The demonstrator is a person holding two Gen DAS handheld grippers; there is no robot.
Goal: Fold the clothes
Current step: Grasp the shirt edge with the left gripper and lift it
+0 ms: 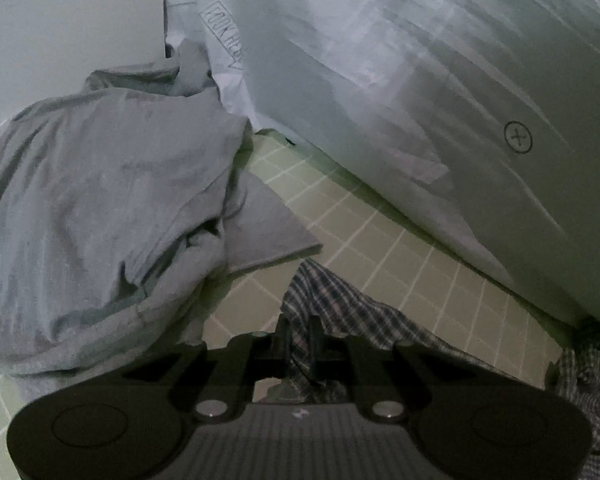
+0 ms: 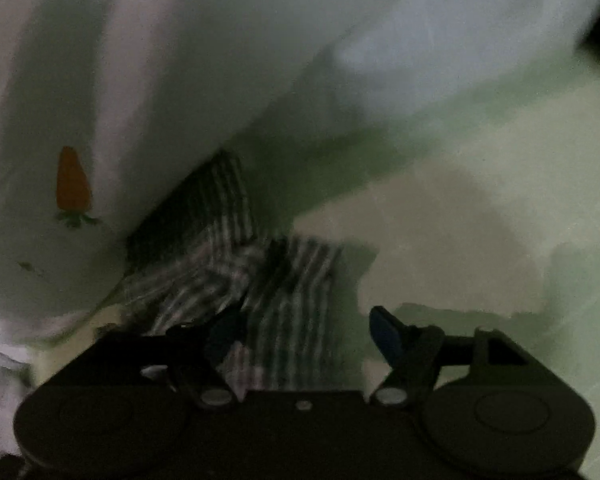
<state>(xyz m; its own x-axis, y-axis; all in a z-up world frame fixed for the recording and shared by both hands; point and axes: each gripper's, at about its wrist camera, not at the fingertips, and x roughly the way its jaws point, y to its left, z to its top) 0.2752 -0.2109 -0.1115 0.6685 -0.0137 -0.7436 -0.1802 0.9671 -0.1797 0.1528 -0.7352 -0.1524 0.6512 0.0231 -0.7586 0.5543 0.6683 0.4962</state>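
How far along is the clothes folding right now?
Nothing looks folded yet. In hand: the left gripper is shut on the plaid garment, and the right gripper is open with that cloth between its fingers. Left: the grey garment lies crumpled on the green checked sheet.

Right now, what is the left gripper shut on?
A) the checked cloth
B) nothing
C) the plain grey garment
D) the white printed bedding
A: in the left wrist view the left gripper has its fingers together, pinching the checked cloth, while the grey garment lies apart.
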